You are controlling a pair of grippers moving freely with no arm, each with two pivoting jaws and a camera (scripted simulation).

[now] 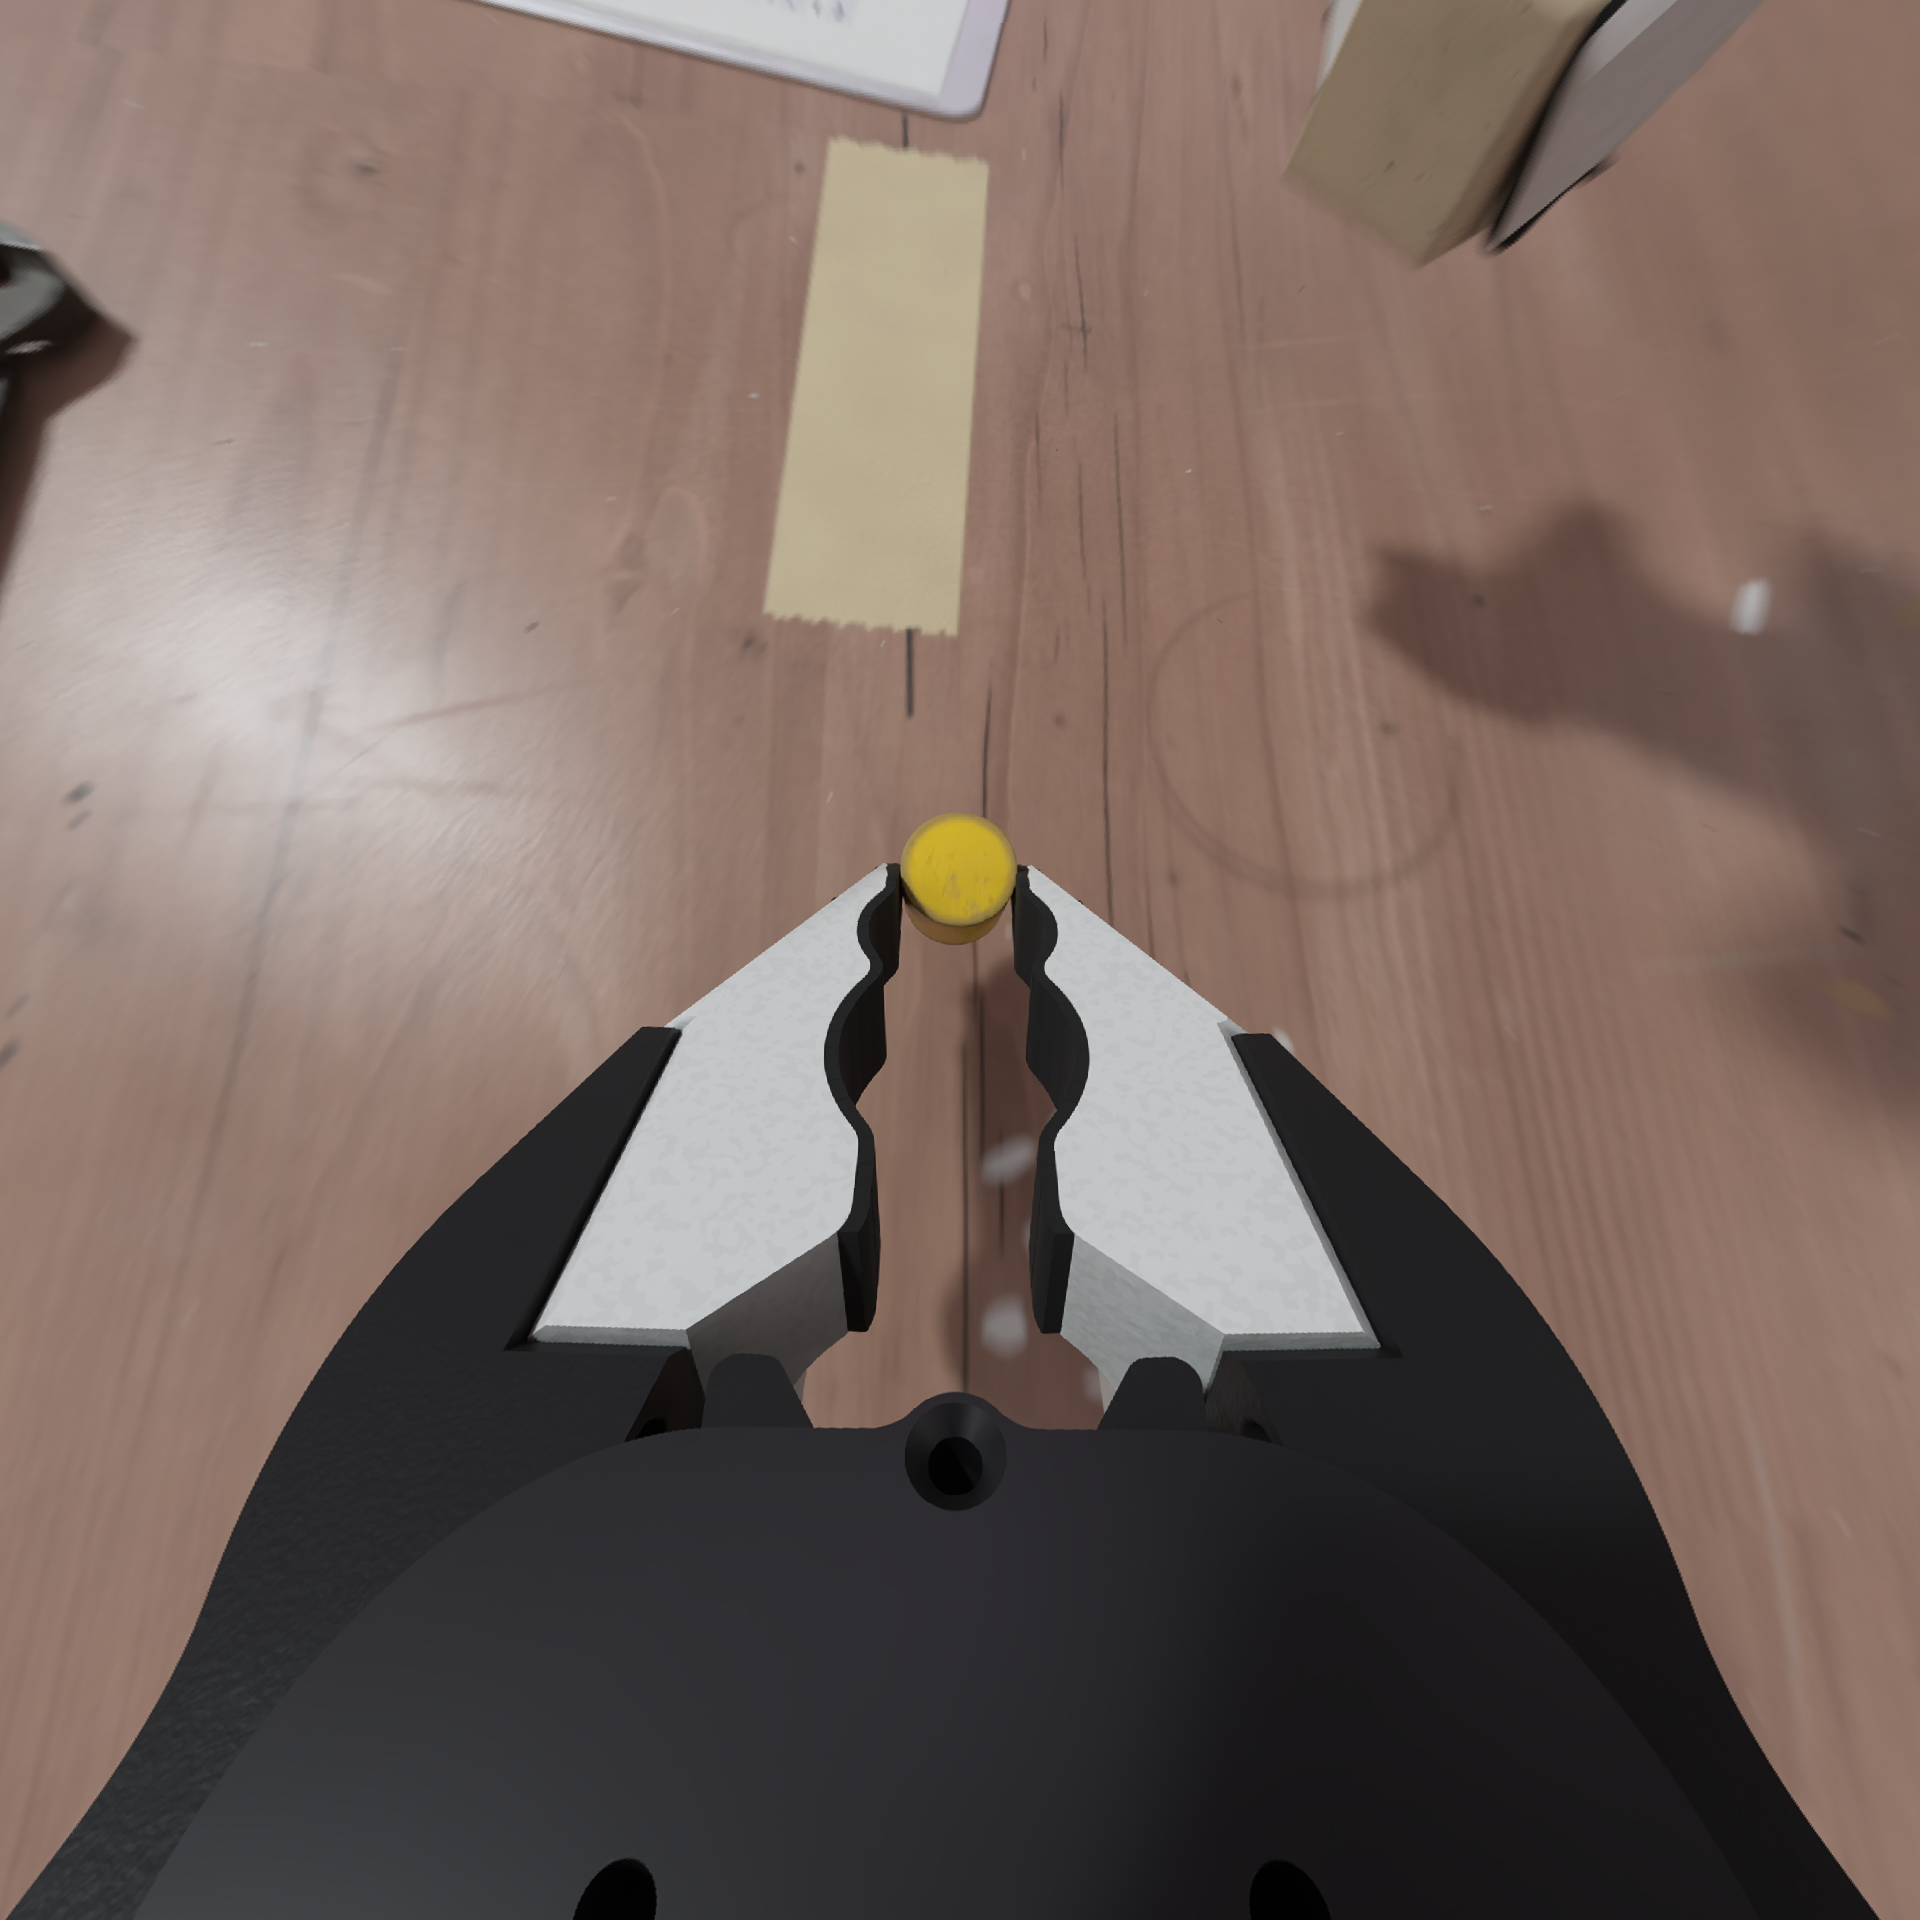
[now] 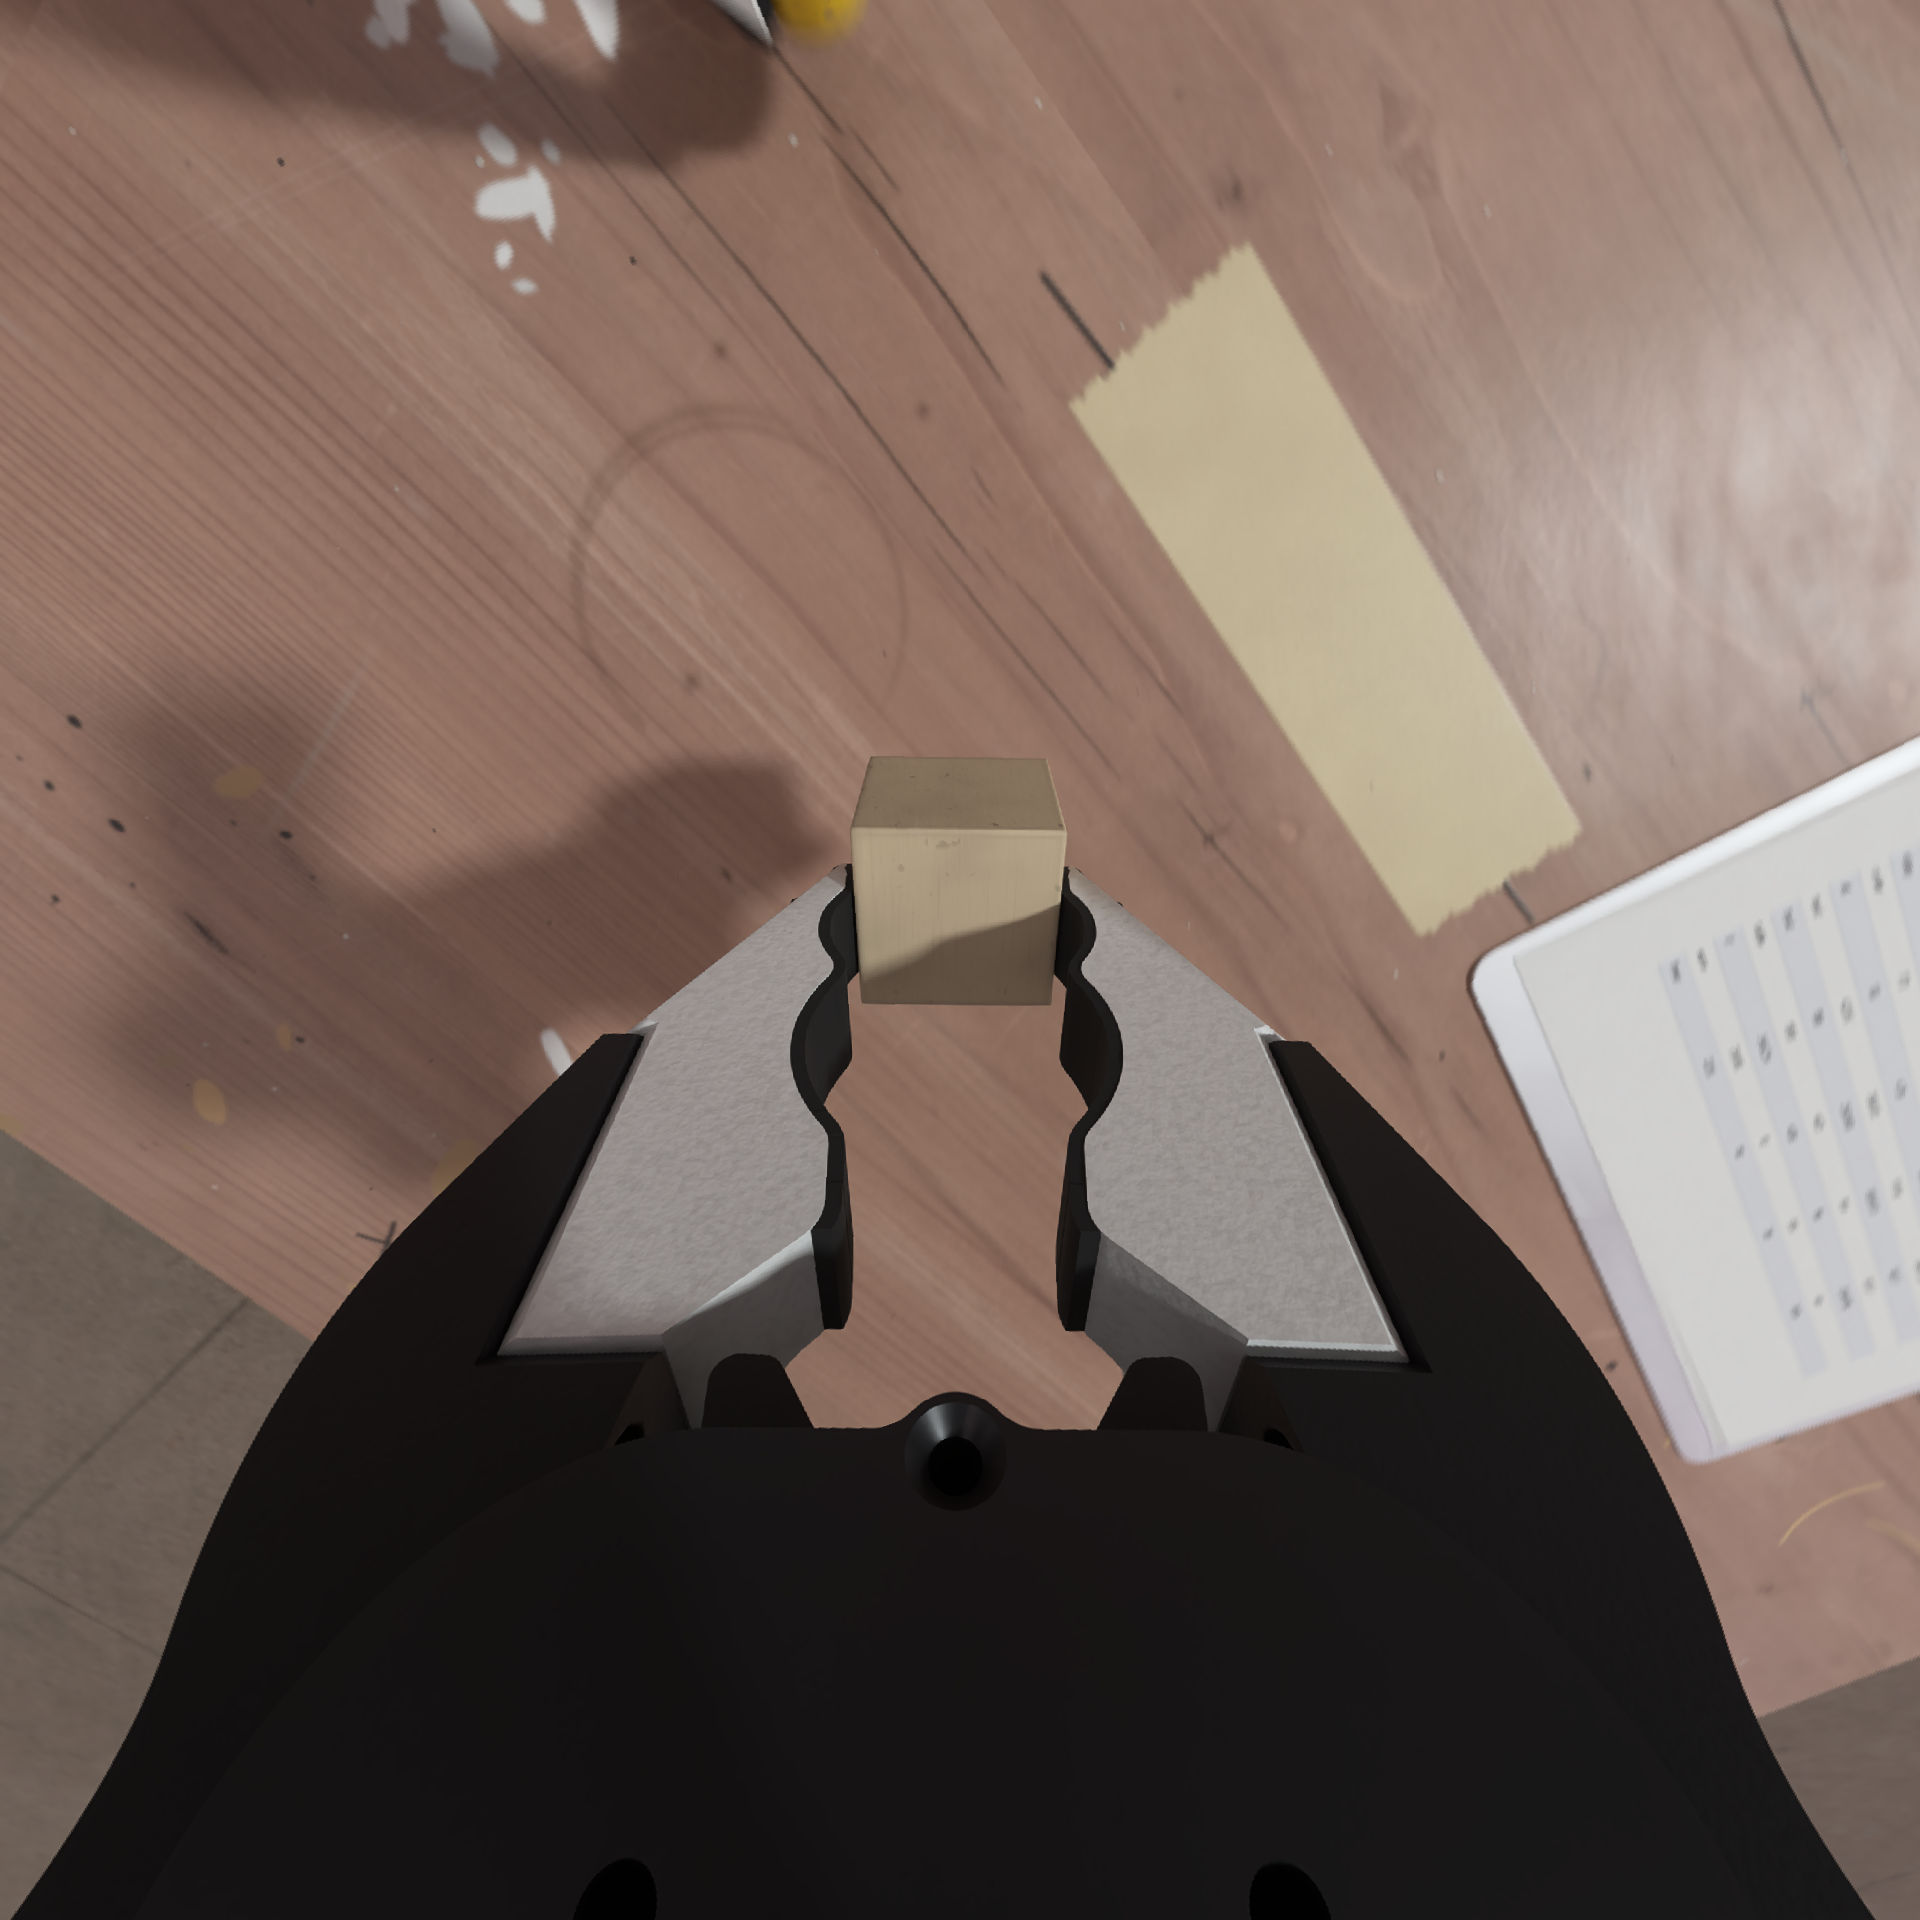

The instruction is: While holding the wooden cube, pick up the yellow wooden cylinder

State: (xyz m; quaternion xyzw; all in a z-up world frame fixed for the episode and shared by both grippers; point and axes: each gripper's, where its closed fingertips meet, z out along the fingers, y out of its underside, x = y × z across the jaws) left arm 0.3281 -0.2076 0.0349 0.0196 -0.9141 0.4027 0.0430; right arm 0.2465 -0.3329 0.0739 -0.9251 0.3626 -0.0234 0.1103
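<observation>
Both grippers are loaded: your right gripper [image 2: 958,894] clamps the cube [image 2: 958,899] above the table [image 2: 416,520], and your left gripper [image 1: 956,883] pinches the cylinder [image 1: 956,878] at its very fingertips. That grip looks shallow, so raise the left one slowly and straight up.

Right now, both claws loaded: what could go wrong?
1. The left claw pinches the yellow wooden cylinder only at its very fingertips; being round, it could squirt out.
2. The right claw also holds the wooden cube at the tips, so a jolt might loosen it.
</observation>
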